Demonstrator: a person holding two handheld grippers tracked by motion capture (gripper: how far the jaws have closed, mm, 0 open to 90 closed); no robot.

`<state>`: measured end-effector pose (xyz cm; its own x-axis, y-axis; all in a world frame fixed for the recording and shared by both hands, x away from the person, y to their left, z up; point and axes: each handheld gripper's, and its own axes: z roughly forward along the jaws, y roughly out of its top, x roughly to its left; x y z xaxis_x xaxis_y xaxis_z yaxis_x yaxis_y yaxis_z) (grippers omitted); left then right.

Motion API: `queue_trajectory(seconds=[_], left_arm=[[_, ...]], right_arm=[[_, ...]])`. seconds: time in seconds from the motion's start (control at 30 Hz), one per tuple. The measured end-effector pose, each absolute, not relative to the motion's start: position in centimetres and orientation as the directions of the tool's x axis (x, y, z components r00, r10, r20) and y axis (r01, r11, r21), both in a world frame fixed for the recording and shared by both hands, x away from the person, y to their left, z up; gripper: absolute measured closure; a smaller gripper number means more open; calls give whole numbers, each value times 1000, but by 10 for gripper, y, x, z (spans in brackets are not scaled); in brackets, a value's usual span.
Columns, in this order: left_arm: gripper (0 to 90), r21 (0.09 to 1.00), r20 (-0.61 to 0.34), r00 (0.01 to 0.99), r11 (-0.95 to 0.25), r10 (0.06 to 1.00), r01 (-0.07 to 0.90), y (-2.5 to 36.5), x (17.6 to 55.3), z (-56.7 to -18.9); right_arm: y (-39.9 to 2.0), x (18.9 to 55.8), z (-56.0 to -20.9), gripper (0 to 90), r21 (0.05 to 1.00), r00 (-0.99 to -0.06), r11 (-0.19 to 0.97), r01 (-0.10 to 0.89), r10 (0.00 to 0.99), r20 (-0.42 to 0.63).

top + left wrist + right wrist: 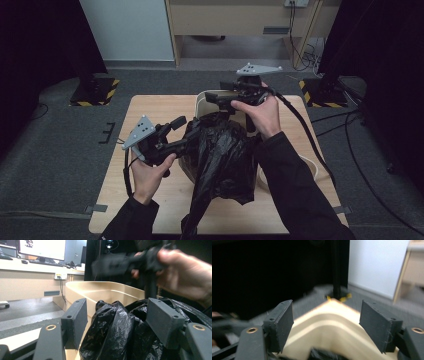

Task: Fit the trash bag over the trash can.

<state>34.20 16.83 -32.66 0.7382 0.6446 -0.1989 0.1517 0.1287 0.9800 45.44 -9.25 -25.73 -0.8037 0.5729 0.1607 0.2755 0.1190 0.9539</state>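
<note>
Lining a beige plastic bin (pixel 202 102) with a black bin bag (pixel 220 155) is judged to be the job in hand; the bag is being draped over the bin's near half at table centre, with its tail trailing toward the near edge of the wooden table (pixel 150 107).

The left gripper (pixel 176 131) is being held at the bag's left side with jaws spread and crumpled film bulging up between them; in the left gripper view the pads (pixel 75 320) are not seen pressing on it, so no pinch yet. It is probably being parked there to catch a fold.

The right gripper (pixel 214 98) is being held above the bin's far rim, jaws spread and empty, likely being lined up on the rim corner (pixel 332 312) for pulling the bag over.

No brand, label or legible writing is being made out on bag or bin.
</note>
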Motion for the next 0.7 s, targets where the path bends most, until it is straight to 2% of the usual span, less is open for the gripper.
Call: queue_trajectory(seconds=[0.17,0.33,0.53,0.7], left_arm=[[328,979,-201,745,149,637,137,175,340,-321],[312,979,-203,753,155,626,135,179,336,-317],[312,978,-209,767,129,607,165,177,335,-321],[363,973,-226,782,105,581,203,171,337,-327]], right_arm=[[-116,434,-221,248,988,-845,-13,151,517,136],[-138,419,-211,221,994,-844,-37,107,524,111],[-174,394,-235,217,995,-869,-43,91,485,101],[-193,366,-269,282,997,-912,-12,70,404,69]])
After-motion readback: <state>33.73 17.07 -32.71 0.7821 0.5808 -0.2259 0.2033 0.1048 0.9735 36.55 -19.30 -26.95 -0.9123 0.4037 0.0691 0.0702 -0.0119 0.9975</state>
